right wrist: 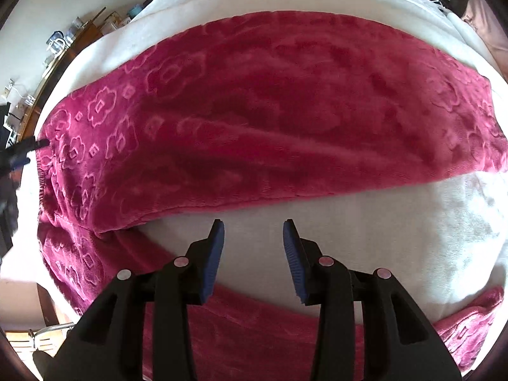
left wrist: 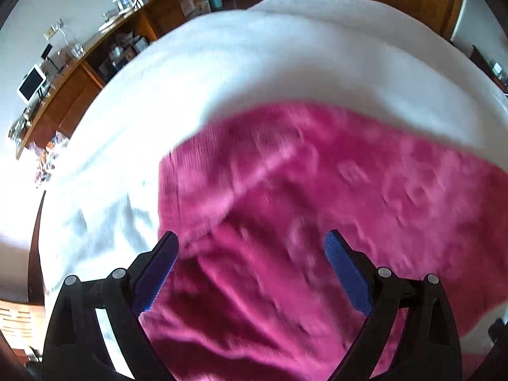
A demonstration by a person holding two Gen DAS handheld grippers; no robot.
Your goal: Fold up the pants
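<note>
Pants: the magenta fleece pants are spread across the white bed cover, one leg stretched from left to right in the far half of the right wrist view and the other leg running along the near edge, with a wedge of bare cover between them.
Waist end: the legs are joined at the left, where the ribbed band is seen in the left wrist view at the left border of the cloth.
Left gripper: the left gripper is held wide apart above the pants near the waist – nothing is pinched; this view is smeared by motion, so fine detail cannot be read.
Right gripper: the right gripper is released too, poised over the bare wedge between the legs, touching no cloth.
Step in hand: judged to be the first fold, one leg to be laid onto the other.
How it is best done: both layers of one leg should be gripped at its edge – one grip near the waist, one well toward the cuff – then lifted together and carried across so the edges meet.
Risk: plush cloth may be grabbed in a single layer only, or the cover beneath may be caught with it.
</note>
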